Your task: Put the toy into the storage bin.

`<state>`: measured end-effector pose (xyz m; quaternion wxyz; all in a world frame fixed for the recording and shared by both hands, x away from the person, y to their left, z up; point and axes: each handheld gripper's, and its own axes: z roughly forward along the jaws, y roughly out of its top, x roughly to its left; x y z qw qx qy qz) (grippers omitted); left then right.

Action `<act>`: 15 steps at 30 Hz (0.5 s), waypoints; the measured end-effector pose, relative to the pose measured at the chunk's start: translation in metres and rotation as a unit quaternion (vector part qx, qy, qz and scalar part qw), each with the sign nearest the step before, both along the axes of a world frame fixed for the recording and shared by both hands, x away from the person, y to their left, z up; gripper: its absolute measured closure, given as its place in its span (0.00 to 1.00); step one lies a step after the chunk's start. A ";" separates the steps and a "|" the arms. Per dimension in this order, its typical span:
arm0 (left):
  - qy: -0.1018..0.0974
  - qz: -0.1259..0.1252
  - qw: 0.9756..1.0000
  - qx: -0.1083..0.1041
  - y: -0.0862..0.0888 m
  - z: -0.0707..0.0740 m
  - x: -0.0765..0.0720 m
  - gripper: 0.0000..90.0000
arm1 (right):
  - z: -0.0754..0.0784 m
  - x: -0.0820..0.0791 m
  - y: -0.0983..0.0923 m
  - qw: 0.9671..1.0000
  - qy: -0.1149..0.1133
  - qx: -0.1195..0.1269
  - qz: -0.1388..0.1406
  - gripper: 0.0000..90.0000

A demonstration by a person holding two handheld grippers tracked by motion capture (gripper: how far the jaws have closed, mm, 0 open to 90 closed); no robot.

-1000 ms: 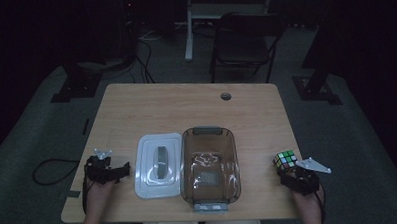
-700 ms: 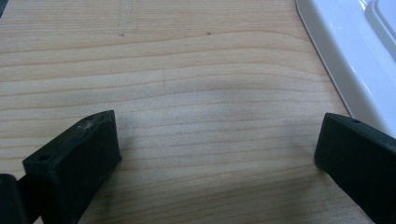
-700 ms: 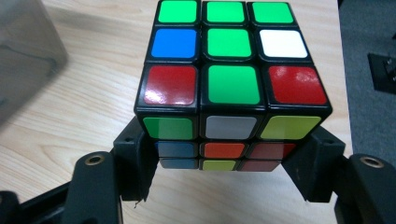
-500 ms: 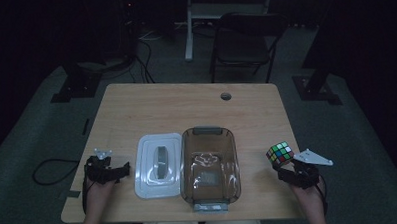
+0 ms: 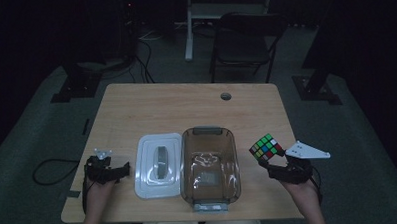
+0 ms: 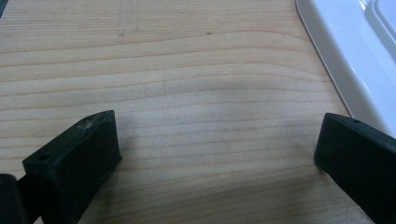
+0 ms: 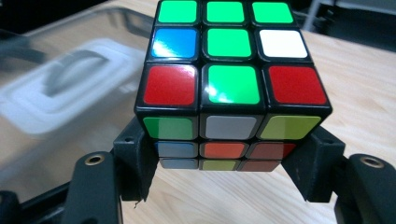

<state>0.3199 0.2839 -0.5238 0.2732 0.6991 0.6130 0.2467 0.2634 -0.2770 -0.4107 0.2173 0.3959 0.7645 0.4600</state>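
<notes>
A scrambled puzzle cube with coloured stickers hangs above the table's right side, held between the jaws of my right gripper, which is shut on its lower layers. Just to its left stands a clear brown-tinted container, without its lid. The white lid with a grey handle lies flat beside the container on the left. My left gripper rests low over the bare wood at the table's left front, open, with nothing between its jaws.
The wooden table has a round cable hole at the back right. A dark chair and a desk leg stand behind the table. Cables lie on the floor at the left.
My right gripper has lifted the cube off the table and carried it a little left, toward the container. The left gripper has stayed where it was.
</notes>
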 end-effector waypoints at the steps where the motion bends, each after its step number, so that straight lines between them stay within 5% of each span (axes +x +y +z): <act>1: 0.000 0.000 1.000 0.000 0.000 0.000 0.000 0.01 | 0.002 0.000 0.003 1.000 -0.002 0.001 0.008 0.38; 8: 0.000 0.000 1.000 0.000 0.000 0.000 0.000 0.01 | 0.017 0.000 0.030 0.998 -0.008 -0.013 0.065 0.38; 15: 0.000 0.000 1.000 0.000 0.000 0.000 0.000 0.01 | 0.020 0.002 0.057 0.991 0.002 -0.029 0.132 0.38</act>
